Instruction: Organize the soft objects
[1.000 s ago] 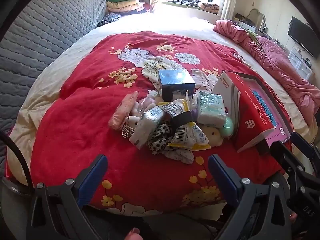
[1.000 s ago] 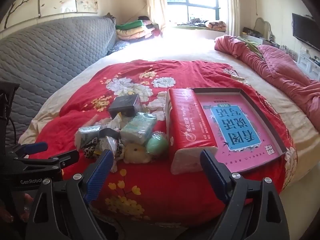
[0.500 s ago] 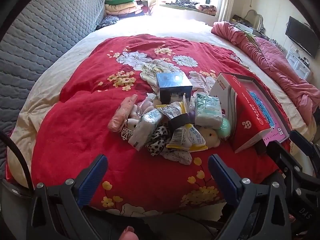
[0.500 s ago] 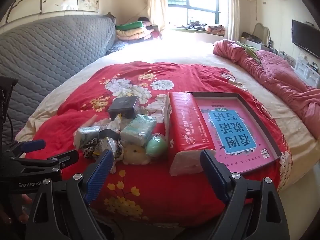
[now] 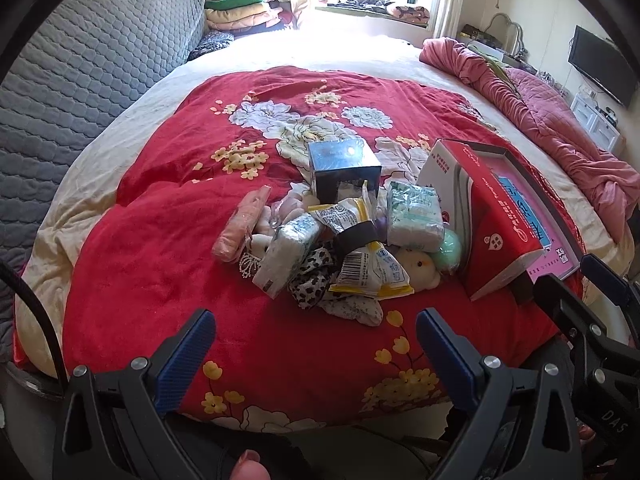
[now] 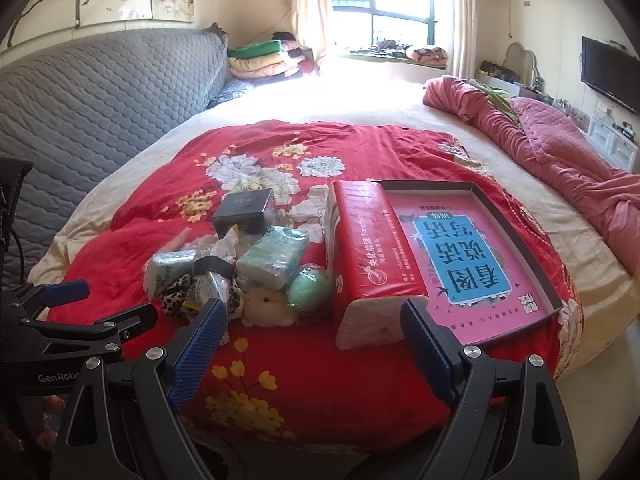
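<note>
The soft objects lay in a small heap [image 5: 340, 248] on the red blanket [image 5: 160, 264], near its front edge, just beside the red tissue pack [image 6: 368, 256] and the shallow tray [image 6: 516, 236]. They looked light and easy to squeeze; the plastic packets may be slippery, so the yellow plush toy [image 6: 266, 304] seemed best taken by its body. The left gripper [image 5: 316, 354] and the right gripper [image 6: 316, 338] were both wide open, holding and touching nothing, short of the heap.

Plush toys [image 5: 276, 216] lie half buried under packets [image 5: 370, 268].
</note>
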